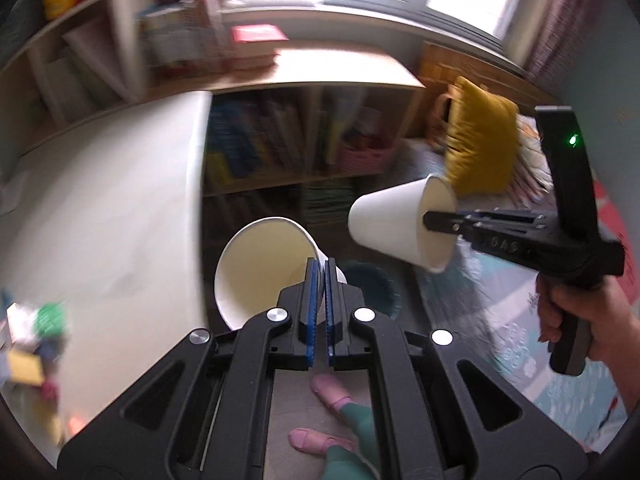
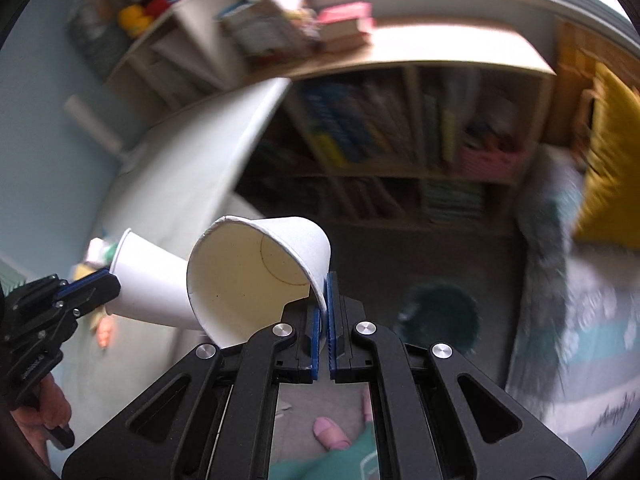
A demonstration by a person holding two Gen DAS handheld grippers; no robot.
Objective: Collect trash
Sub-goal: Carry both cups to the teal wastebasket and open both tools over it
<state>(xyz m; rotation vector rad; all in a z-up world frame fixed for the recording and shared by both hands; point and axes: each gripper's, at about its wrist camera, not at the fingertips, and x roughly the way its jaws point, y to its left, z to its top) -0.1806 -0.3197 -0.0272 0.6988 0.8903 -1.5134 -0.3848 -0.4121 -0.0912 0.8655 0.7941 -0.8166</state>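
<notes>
Both grippers, left [image 1: 322, 276] and right [image 2: 324, 300], have fingers clenched on a paper cup's rim, left cup [image 1: 264, 264], right cup [image 2: 256, 272], above the bin [image 1: 370, 288], so only dropping seems left.

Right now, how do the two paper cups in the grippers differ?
The left gripper's cup looks clean inside; the right gripper's cup has a brown ring and specks. In the left wrist view, the left cup's mouth faces the camera and the right cup's faces sideways. Both are white, tipped over, pinched at the rim.

Motion blur smears the bookshelf [image 2: 400, 128] and the dark bin [image 2: 438, 316].
</notes>
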